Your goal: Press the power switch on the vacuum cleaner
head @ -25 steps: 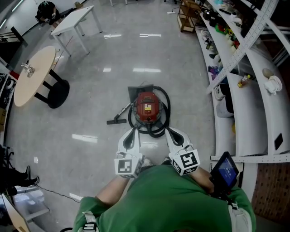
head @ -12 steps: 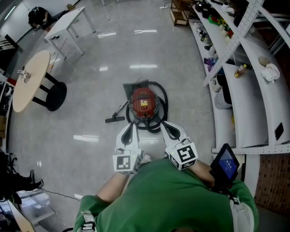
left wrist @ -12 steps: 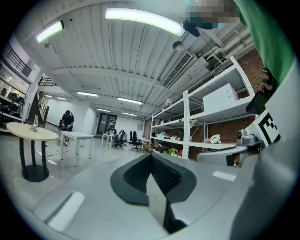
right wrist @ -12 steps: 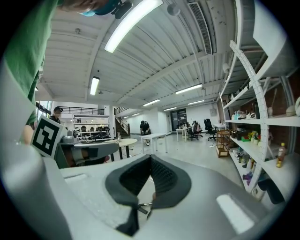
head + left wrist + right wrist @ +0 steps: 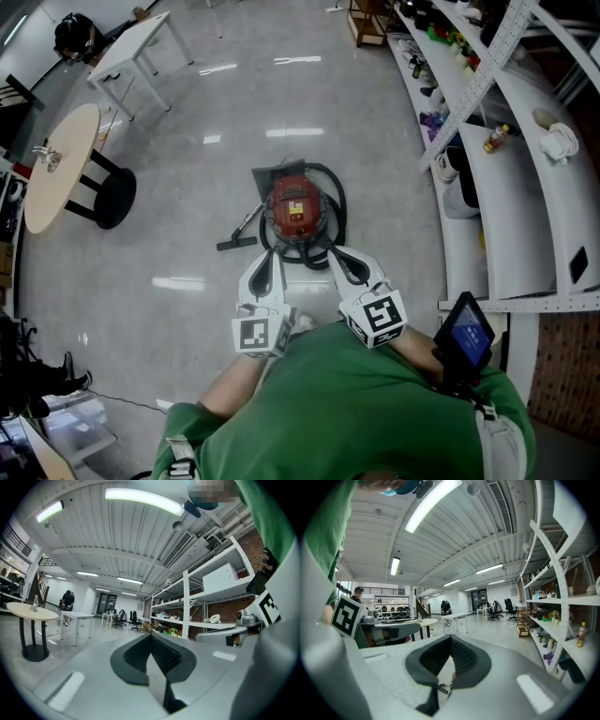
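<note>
The red vacuum cleaner (image 5: 296, 208) sits out on the floor (image 5: 187, 187), nearer the edge with the shelves (image 5: 511, 197). The left gripper (image 5: 269, 260) and right gripper (image 5: 335, 255) hover just beside it, fingers shut tight, holding nothing. Its switch is too small to see, so this fits going in to press or coming away after.

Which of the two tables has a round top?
The light wood table on the black pedestal, at the left edge; the other table is white and rectangular.
</note>
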A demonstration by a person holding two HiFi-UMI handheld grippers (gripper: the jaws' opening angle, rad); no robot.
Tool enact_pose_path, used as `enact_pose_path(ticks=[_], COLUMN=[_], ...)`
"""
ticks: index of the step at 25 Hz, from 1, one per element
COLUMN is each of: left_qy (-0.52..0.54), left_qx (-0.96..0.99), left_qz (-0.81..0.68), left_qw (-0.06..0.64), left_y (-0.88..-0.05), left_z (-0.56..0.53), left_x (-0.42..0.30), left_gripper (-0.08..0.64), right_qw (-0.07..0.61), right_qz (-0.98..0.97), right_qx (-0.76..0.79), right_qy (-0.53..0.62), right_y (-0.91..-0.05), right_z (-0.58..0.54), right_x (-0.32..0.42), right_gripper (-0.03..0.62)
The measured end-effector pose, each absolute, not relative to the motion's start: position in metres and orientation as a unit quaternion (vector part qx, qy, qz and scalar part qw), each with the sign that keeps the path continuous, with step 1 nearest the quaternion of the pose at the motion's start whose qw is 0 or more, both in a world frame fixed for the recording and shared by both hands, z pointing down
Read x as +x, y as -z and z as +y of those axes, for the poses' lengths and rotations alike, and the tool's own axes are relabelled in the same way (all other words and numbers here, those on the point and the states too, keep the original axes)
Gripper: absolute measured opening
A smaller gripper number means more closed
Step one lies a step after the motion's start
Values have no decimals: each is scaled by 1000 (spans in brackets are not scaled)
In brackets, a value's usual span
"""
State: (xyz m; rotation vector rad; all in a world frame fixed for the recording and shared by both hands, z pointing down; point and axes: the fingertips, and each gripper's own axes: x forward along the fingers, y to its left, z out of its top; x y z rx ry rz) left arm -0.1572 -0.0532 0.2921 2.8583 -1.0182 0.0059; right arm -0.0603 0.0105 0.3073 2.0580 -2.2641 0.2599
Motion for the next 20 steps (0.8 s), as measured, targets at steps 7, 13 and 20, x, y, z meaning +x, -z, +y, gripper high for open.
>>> enact_pose_path(ticks=[7,13,20], left_qy=[-1,-4,-2], left_qx=[941,942,941], left_qz=[-333,-332,-334], left_qw=[50,46,50], left_y=[-292,-293,-293], left_z=[-55,-55,-52], left_x=[-156,-156,-152], left_gripper=[8,8,8], right_qw=[34,37,37], right_qz=[-737,-738,-738], right_qx=[669,668,669], right_qy=[-85,-86,-84], right_y=[-309,-312,-311], right_z=[8,7,9], right_x=[-59,-61,-57], right_gripper=[0,0,0])
